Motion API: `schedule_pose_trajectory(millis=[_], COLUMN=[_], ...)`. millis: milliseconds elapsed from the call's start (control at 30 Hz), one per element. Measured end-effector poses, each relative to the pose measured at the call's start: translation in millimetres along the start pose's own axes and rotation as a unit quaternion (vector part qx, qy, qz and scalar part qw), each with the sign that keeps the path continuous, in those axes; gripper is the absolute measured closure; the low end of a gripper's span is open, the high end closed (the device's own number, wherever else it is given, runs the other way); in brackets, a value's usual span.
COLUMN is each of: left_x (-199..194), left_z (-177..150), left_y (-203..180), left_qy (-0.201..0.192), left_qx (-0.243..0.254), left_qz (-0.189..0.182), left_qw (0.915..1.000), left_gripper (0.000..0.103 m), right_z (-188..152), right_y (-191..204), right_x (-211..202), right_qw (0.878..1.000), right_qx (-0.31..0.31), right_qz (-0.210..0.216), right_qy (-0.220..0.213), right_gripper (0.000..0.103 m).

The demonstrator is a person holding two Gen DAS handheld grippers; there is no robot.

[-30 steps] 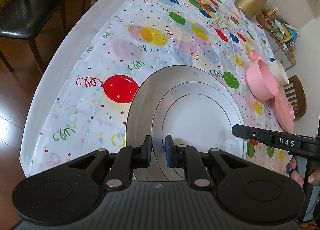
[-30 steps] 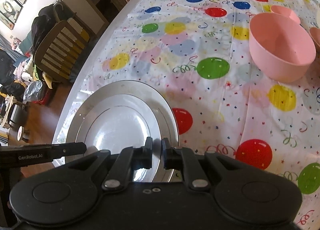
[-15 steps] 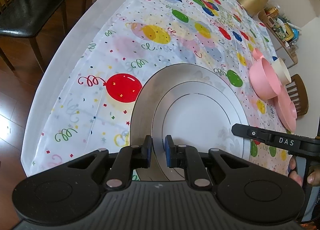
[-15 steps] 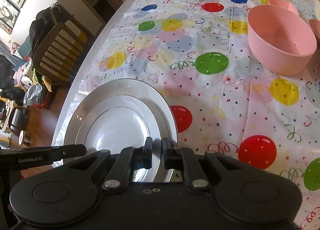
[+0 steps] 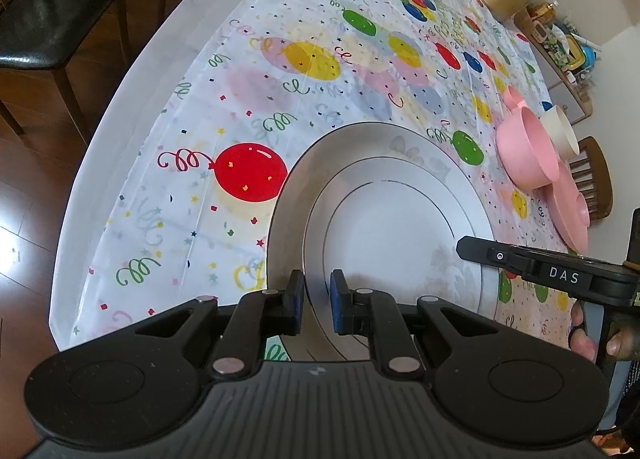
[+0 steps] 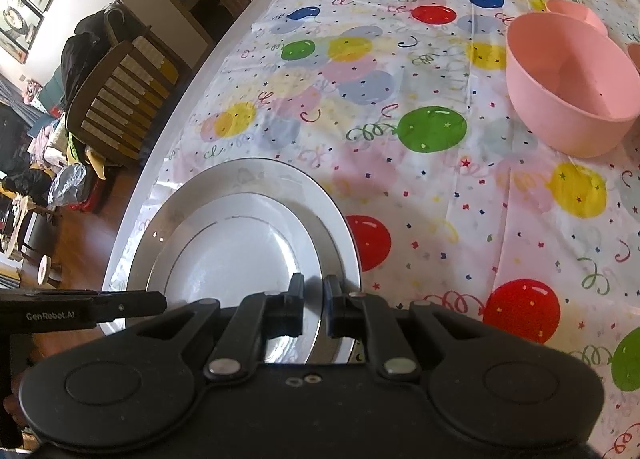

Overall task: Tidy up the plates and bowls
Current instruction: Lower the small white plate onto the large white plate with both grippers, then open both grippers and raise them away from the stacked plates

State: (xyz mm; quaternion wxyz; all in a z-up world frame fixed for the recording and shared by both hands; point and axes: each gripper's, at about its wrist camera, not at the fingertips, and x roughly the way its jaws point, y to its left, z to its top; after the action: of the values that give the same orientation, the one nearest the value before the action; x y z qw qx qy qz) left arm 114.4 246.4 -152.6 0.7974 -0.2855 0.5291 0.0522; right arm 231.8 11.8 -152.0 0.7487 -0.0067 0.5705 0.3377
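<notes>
Balloon-printed cloth is covering the surface [image 5: 280,107], and the stacked plates [image 5: 392,227] are sitting near its corner edge. The left gripper [image 5: 317,297] and right gripper [image 6: 313,307] are each pinching the plates' rim, jaws narrow, on opposite sides. Lifting level and together seems wise. Beyond the plates toward the pink bowl [image 6: 568,87], open cloth is leaving room.

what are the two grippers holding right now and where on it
Both hold the plates: the left gripper and the right gripper are each shut on the near rim, from opposite sides. Which plate of the stack each pinches is unclear.
</notes>
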Motion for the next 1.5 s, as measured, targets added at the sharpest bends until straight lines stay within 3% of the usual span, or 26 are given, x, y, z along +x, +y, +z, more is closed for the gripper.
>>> schedule_pose_trajectory(millis=[367,467,600,967,1267,1367,1500], left_x=[-8,-14,-27,-60,-61,-56,-48], left_z=[3,4,5,12,19,20,22], left_y=[2,1,-11,-81,-141,-161,-187], left_qy=[-0.010,-0.020,-0.043,-0.114,-0.130,-0.131,-0.132], left_qx=[0.004,0.008,0.029,0.121,0.181,0.198,0.214], left_qz=[0.007,0.009,0.009,-0.022,-0.056,-0.063,-0.072], left_qw=[0.9999,0.9997,0.9986,0.9859,0.9733,0.9694,0.9652], left_gripper=[0.090,0.090,0.090,0.089,0.089,0.083,0.073], right_z=[1,1,-1,-10,-19,-22,-26], right_y=[4,8,18,32,12,2,-15], right_x=[-2,-8,-23,-93,-143,-156,-172], right_qw=[1.000,1.000,0.998,0.989,0.978,0.974,0.967], right_qx=[-0.009,-0.021,-0.046,-0.072,-0.038,-0.026,-0.011], right_qz=[-0.010,-0.017,-0.023,-0.050,-0.085,-0.098,-0.117], right_qy=[0.004,-0.003,-0.021,-0.122,-0.188,-0.205,-0.225], right_gripper=[0.089,0.082,0.081,0.064,0.043,0.039,0.026])
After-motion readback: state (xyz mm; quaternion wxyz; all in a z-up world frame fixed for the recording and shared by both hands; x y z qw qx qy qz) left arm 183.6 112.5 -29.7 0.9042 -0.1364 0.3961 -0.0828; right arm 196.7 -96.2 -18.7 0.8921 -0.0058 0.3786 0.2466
